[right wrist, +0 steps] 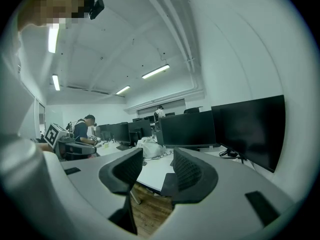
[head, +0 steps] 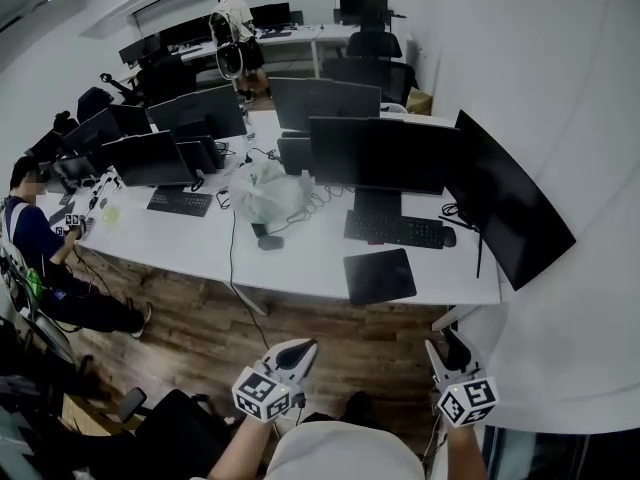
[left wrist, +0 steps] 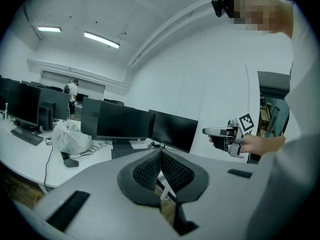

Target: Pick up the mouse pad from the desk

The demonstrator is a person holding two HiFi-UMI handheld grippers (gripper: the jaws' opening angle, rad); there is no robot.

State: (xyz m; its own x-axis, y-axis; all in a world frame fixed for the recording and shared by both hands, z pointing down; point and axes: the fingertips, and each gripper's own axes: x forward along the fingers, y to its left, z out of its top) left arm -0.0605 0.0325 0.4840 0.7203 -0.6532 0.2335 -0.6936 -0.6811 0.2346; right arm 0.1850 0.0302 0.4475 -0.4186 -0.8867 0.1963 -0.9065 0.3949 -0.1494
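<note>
The mouse pad is a dark square lying flat near the front edge of the white desk, just in front of a keyboard. Both grippers hang over the wooden floor, short of the desk and apart from the pad. My left gripper sits left of the pad; in the left gripper view its gripper has its tips together, shut on nothing. My right gripper is below the pad's right side. In the right gripper view the gripper stands open and empty, and the mouse pad shows low between the jaws.
Several dark monitors line the desk, with a mouse by the keyboard. A white plastic bag and a small dark mouse lie left of the pad. A person sits at the far left; another stands at the back.
</note>
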